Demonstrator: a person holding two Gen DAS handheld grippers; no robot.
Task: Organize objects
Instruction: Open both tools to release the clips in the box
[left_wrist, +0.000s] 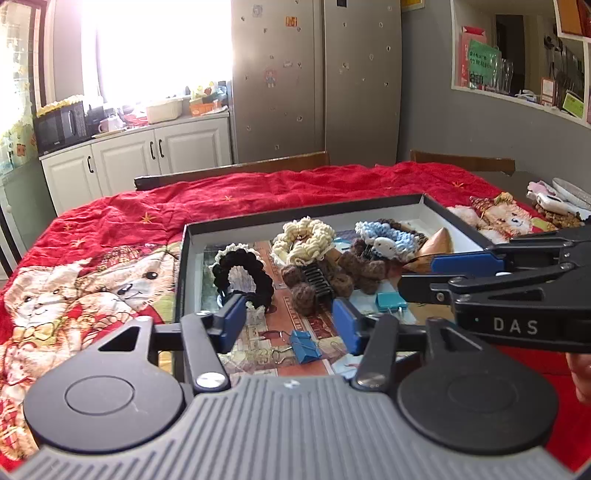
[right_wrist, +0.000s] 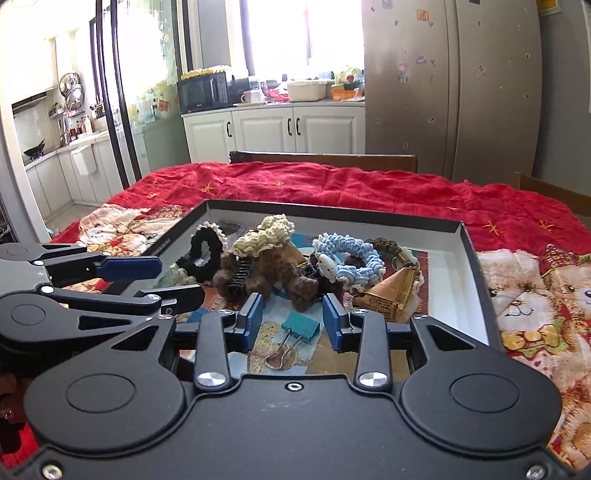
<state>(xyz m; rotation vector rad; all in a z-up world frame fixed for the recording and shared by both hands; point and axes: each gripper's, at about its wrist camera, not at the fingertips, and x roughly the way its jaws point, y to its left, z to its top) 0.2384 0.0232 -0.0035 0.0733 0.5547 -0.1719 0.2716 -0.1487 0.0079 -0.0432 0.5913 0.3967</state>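
The red cloth (left_wrist: 280, 184) covers the whole desk, printed teddy bears at both sides, and its far edge runs under two chair backs, only their top rails showing. On it sits one shallow black box (right_wrist: 476, 266) with a white inside; its near wall is cut off behind both tools. Inside the box, a crowded pile: four crocheted hair ties, counted as one black (left_wrist: 242, 275), one cream (left_wrist: 304, 240), one light blue (left_wrist: 388, 236) with a small white figure on it, and one brownish one (right_wrist: 393, 251) at the back, half hidden. One fuzzy brown hair claw (right_wrist: 258, 275) lies in the middle, black teeth showing. A tan paper cone (right_wrist: 391, 295) sits at the right, its print too small to read. A picture card lines the floor, mostly buried.

Two binder clips: the blue one (left_wrist: 304, 345) lies between the spread fingers of the left tool (left_wrist: 290, 323), not touched. The teal one (right_wrist: 300, 328) lies just ahead of the right tool (right_wrist: 293, 323), between its parted fingers, wire handles pointing toward the camera, nothing gripped. Both tools hover over the box's near edge, jaws released. Clutter at the desk's far right corner is cut off and hard to make out.
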